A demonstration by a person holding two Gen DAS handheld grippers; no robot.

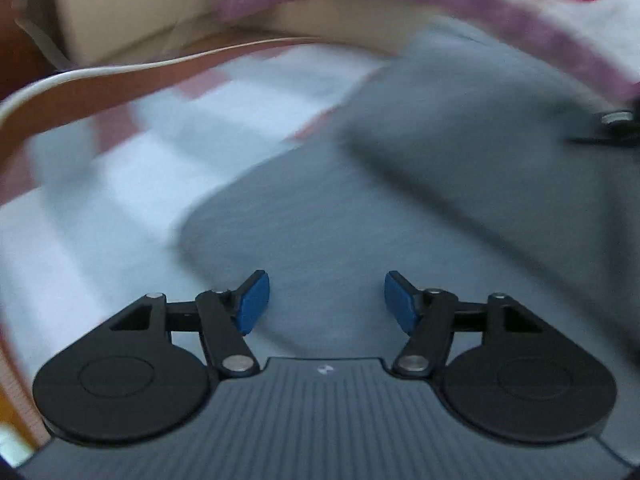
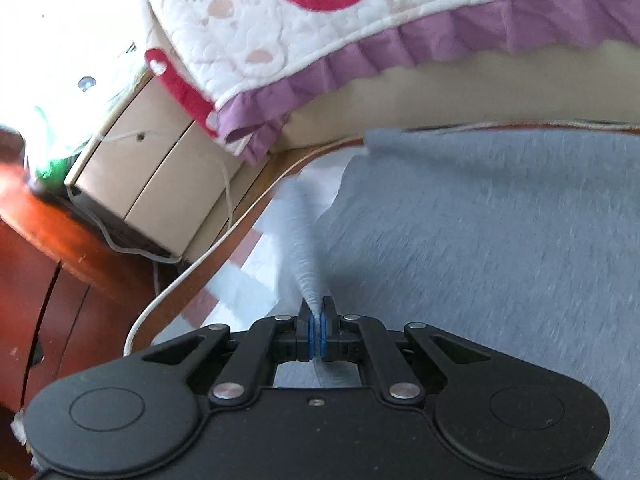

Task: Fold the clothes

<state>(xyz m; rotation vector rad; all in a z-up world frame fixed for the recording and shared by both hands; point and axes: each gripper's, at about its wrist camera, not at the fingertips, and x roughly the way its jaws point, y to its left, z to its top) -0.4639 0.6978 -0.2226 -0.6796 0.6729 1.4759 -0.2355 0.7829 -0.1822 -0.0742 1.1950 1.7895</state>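
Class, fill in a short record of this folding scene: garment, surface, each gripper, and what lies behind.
garment: grey garment, spread flat
surface: checked cloth under it
left gripper: open, nothing between the pads, above the garment
right gripper: shut on a pinched fold of the grey garment
behind: quilt with a purple frill; cardboard box

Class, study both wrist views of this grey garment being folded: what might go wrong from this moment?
1. The right gripper pinches only a thin ridge of the grey knit garment; it may slip free.
2. The left gripper is open and holds nothing, so the folded layer could shift.
3. The thin white cable along the table edge might snag.
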